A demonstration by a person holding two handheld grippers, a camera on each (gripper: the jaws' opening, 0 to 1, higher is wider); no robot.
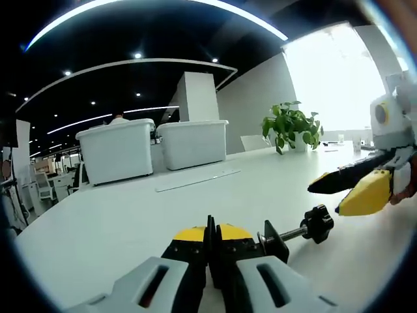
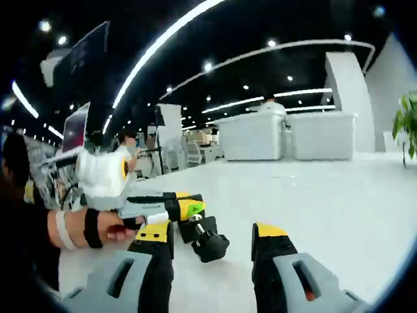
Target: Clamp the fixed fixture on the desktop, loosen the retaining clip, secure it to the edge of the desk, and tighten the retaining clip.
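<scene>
Presently, the left gripper [image 1: 210, 251] has its jaws drawn together on the black body of the fixture [image 1: 273, 240], which sits just ahead of its yellow-tipped jaws and low over the white tabletop [image 1: 117, 215]. From the clamped body a threaded screw runs out to the gripper's right and ends in the black lobed knob [image 1: 317, 223], the retaining clip's tightening handle. In the right gripper view the same fixture [image 2: 207, 240] lies between and slightly ahead of the right gripper [image 2: 212, 242], whose jaws stand apart with nothing between them; the knob is nearer its left jaw. The person's hand [image 2: 114, 231] carries the left gripper in from that view's left.

Risks, as judged from this arrangement:
- The hold is on a narrow part of the fixture, so torque from turning the knob could twist the body within the jaws or pull it free.
- The right gripper's tips are still apart from the knob; closing off-centre on its lobes could let it slip rather than turn.
- The two grippers work close together, so a clash of jaw tips is possible.
- The edge of the tabletop is not visible near the fixture; carrying it there on a loose hold could drop it.
</scene>
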